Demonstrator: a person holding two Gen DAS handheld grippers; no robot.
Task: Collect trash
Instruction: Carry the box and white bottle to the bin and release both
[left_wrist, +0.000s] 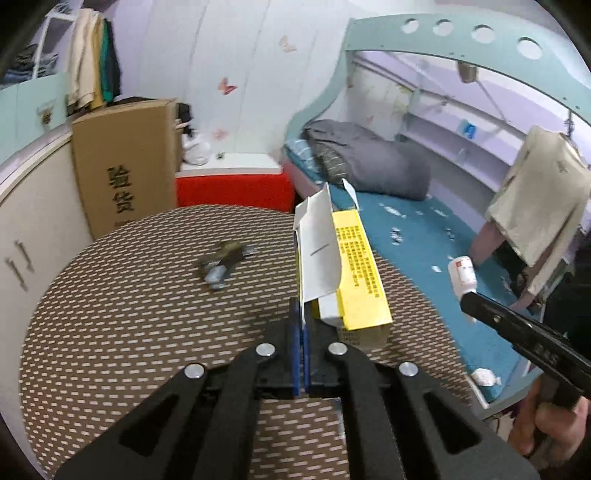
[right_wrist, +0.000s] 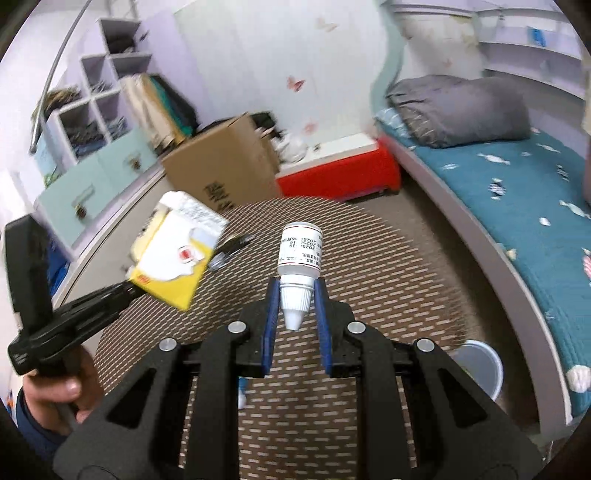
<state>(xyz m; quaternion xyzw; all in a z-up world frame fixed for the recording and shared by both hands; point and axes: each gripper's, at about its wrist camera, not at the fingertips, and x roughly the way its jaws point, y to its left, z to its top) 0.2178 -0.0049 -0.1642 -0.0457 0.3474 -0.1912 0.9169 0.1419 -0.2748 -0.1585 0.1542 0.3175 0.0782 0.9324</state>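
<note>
My left gripper (left_wrist: 304, 325) is shut on the white flap of an open yellow carton (left_wrist: 354, 269) and holds it above the round table (left_wrist: 110, 332). The carton also shows in the right wrist view (right_wrist: 173, 258), at the left gripper's tip. My right gripper (right_wrist: 295, 295) is shut on the cap end of a small white dropper bottle (right_wrist: 299, 254) and holds it above the table (right_wrist: 388, 277). The bottle also shows in the left wrist view (left_wrist: 461, 275). A crumpled dark wrapper (left_wrist: 223, 260) lies on the table, also seen in the right wrist view (right_wrist: 231, 247).
A white bin (right_wrist: 480, 365) stands on the floor between the table and the bed (right_wrist: 517, 206). A cardboard box (left_wrist: 125, 166) and a red bench (left_wrist: 232, 190) stand behind the table. A cabinet (left_wrist: 33, 221) is at the left. A crumpled tissue (left_wrist: 484, 376) lies on the bed edge.
</note>
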